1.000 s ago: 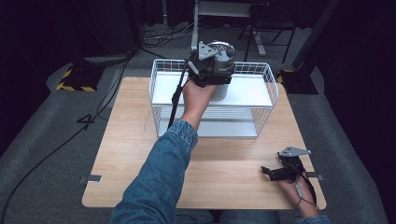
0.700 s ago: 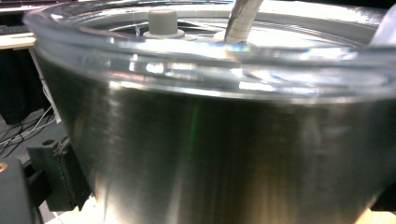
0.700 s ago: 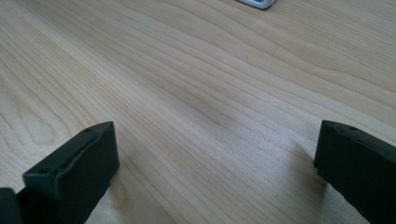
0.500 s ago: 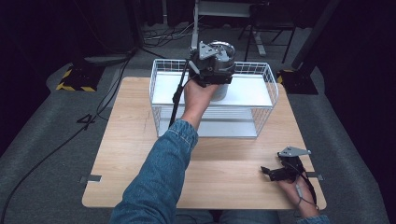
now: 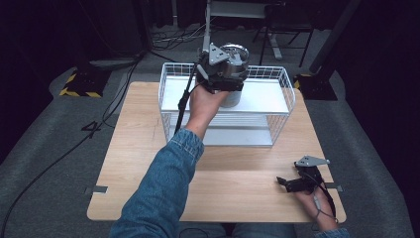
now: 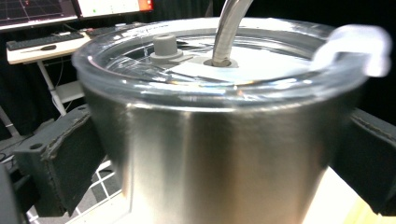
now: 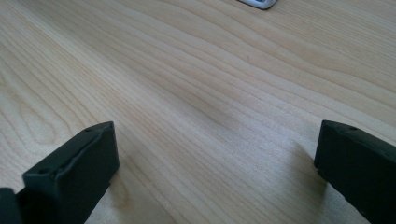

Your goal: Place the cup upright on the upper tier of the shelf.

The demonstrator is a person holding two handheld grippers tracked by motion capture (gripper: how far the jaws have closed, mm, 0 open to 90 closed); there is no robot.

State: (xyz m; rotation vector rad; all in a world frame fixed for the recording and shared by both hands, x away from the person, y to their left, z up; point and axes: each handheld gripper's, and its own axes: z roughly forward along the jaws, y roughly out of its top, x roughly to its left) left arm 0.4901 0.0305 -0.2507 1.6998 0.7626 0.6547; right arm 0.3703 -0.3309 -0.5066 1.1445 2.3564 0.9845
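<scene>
No visible shift — tumbler (image 5: 233,74) seemingly clamped.

Brushed steel tumbler (image 6: 215,158), clear glossy plastic lid (image 6: 261,60); matt wood table (image 7: 196,93).

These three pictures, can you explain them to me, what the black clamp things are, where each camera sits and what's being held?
A person works at a wooden table holding a hand-operated gripper in each hand. The wide picture comes from a camera overhead. The other two come from cameras riding on the grippers, looking along their black jaws. The left gripper is shut on a steel cup that has a clear lid and a metal straw, at the top shelf of a white wire rack. The right gripper rests low near the table's right corner, jaws open, holding nothing.
</scene>
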